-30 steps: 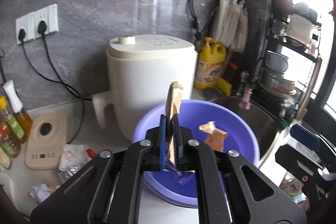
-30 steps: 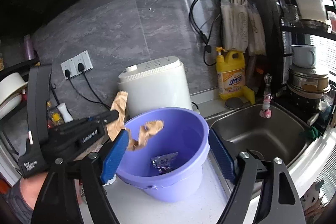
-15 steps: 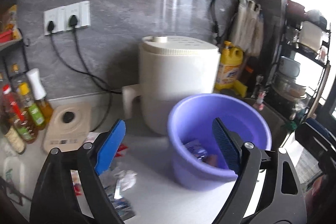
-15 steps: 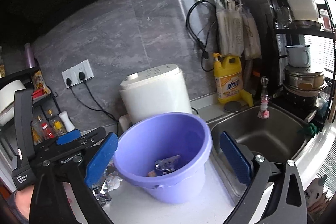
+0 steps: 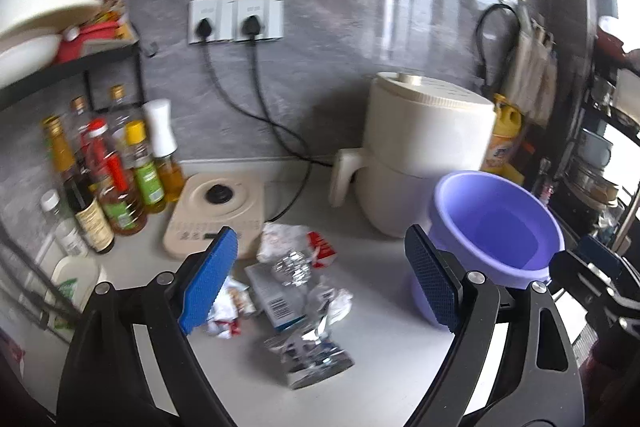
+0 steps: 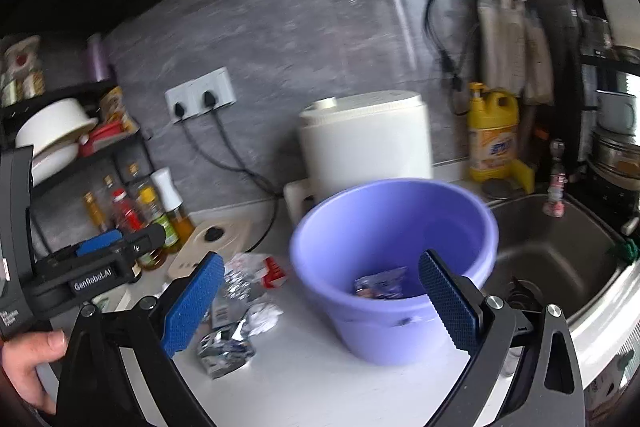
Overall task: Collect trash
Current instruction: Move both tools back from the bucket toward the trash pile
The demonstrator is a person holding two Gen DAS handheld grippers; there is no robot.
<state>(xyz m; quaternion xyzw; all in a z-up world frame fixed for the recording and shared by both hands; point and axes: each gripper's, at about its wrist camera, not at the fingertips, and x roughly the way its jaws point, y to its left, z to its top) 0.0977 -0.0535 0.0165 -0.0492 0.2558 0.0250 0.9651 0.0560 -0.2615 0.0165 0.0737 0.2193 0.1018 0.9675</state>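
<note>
Both the left gripper (image 5: 320, 275) and the right gripper (image 6: 320, 301) have just spread wide and hold nothing, crumpled wrappers (image 5: 298, 291) lying mid-worktop (image 5: 384, 355) beside the purple bucket (image 6: 394, 267) near the sink (image 6: 560, 259).

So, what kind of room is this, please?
It looks like a home kitchen. A steel sink is set into the white counter, cooking oil and sauce bottles stand by the grey wall, and a yellow dish soap jug sits behind the sink.
</note>
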